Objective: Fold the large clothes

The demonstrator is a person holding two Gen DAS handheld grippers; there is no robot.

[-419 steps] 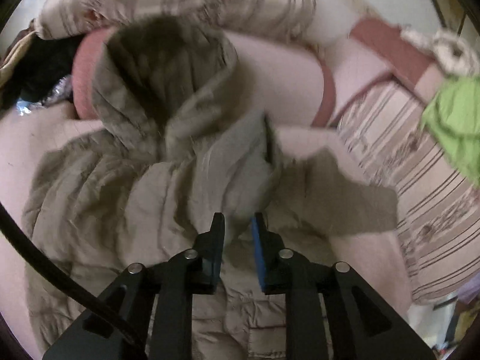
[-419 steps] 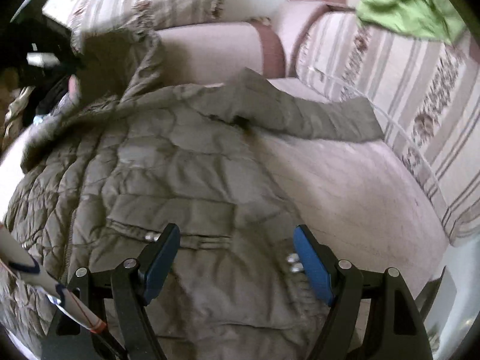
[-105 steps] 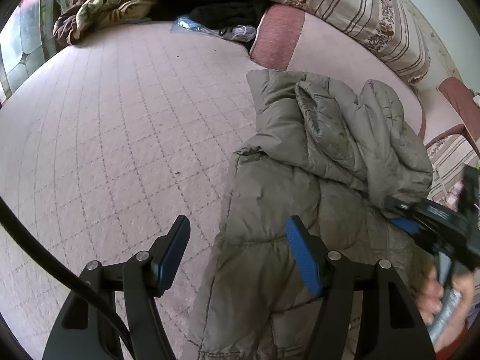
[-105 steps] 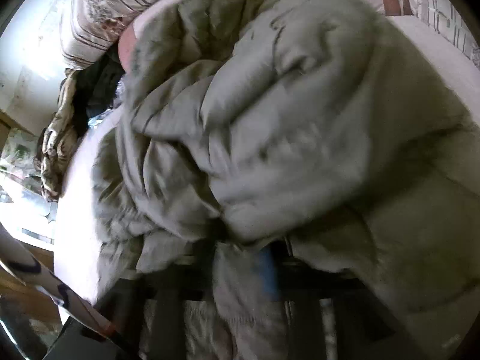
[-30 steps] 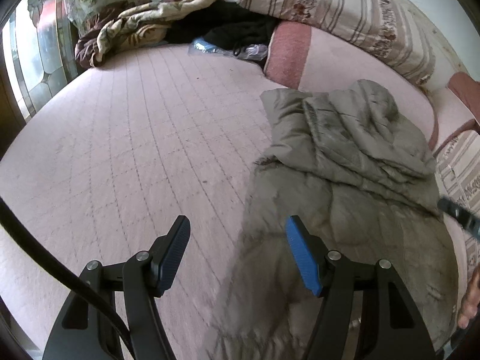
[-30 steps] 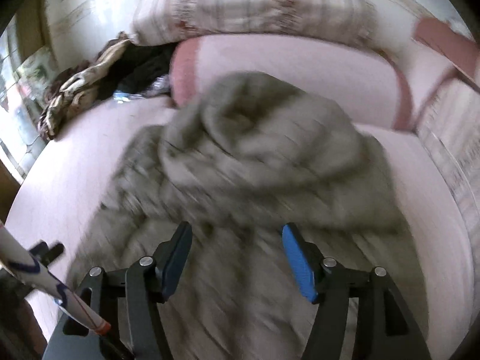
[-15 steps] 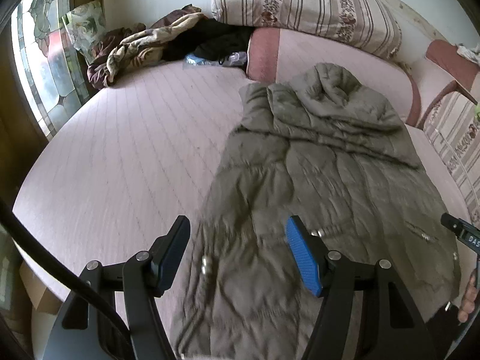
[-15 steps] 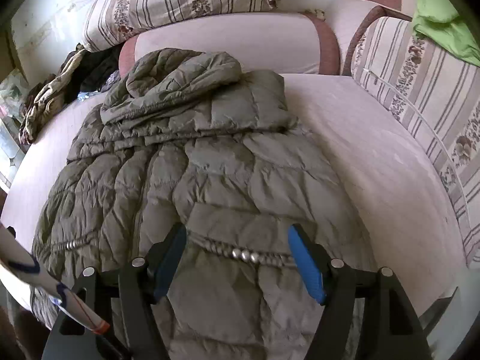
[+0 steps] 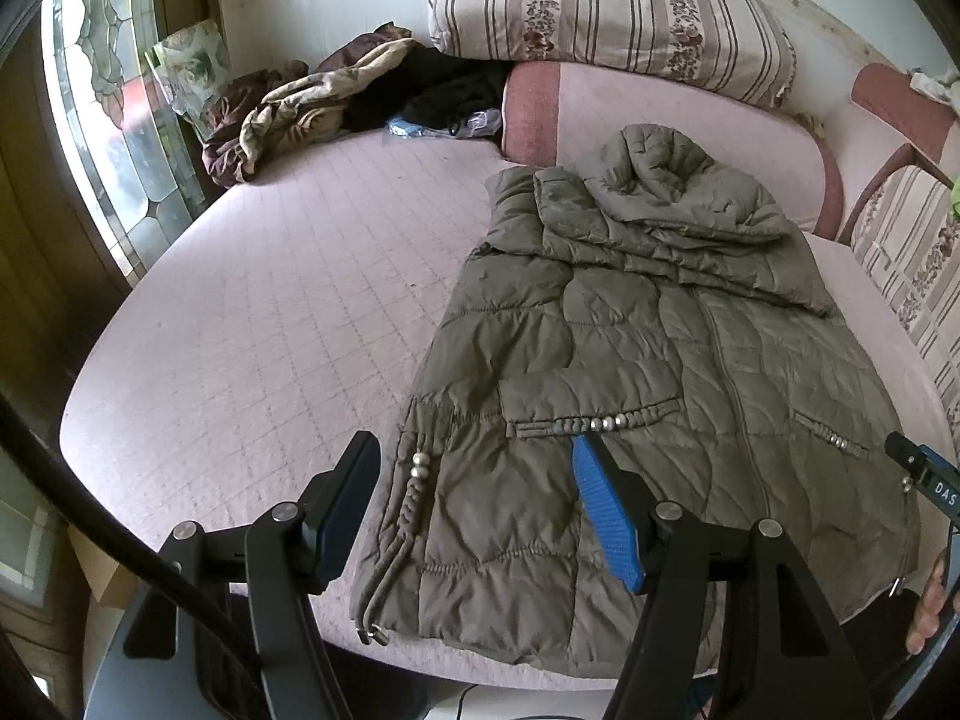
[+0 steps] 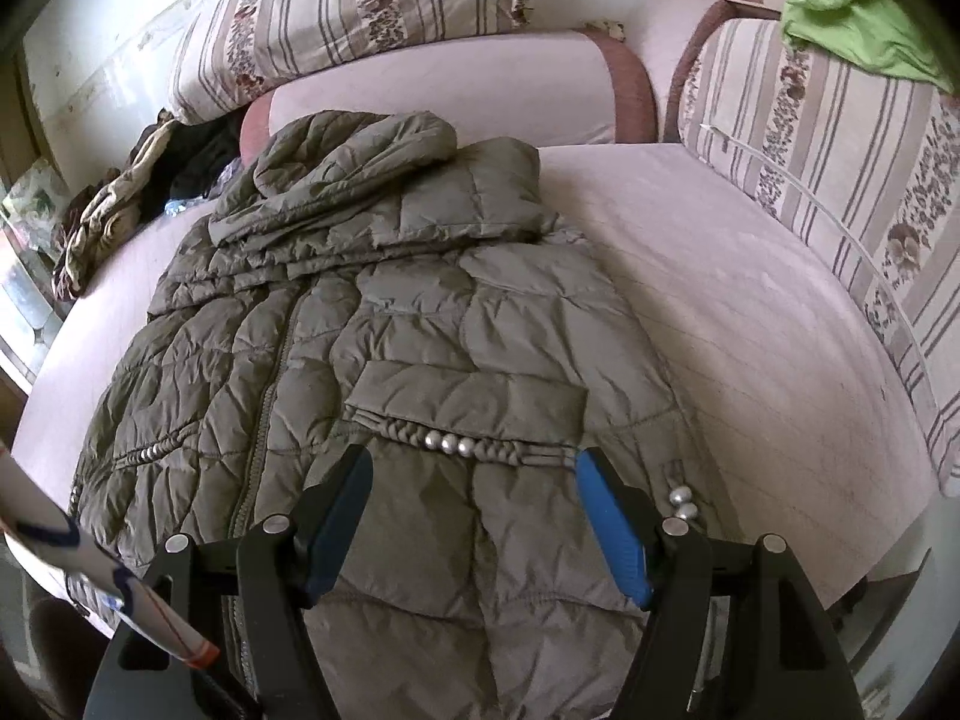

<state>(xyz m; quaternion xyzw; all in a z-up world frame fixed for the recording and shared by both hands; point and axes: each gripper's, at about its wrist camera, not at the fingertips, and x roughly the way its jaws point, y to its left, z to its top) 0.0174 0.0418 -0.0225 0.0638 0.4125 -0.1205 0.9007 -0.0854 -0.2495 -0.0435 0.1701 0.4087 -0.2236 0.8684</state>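
An olive quilted jacket lies flat on the pink quilted couch seat, with its sleeves and hood folded across its top near the backrest. Beaded pocket trims show on its front. My left gripper hangs open above the jacket's lower left edge, nothing between its fingers. In the right wrist view the same jacket fills the middle, and my right gripper stands open over its lower right part, just below the beaded pocket flap, with nothing held.
Striped cushions line the backrest. A heap of crumpled clothes lies at the far left corner by a stained-glass window. A green cloth sits on the right armrest cushion. The seat's front edge runs just below the jacket hem.
Both grippers have pulled back from the jacket's top toward its hem, so the whole jacket now shows lying flat. The right gripper's jaws stand a little wider than a second ago.
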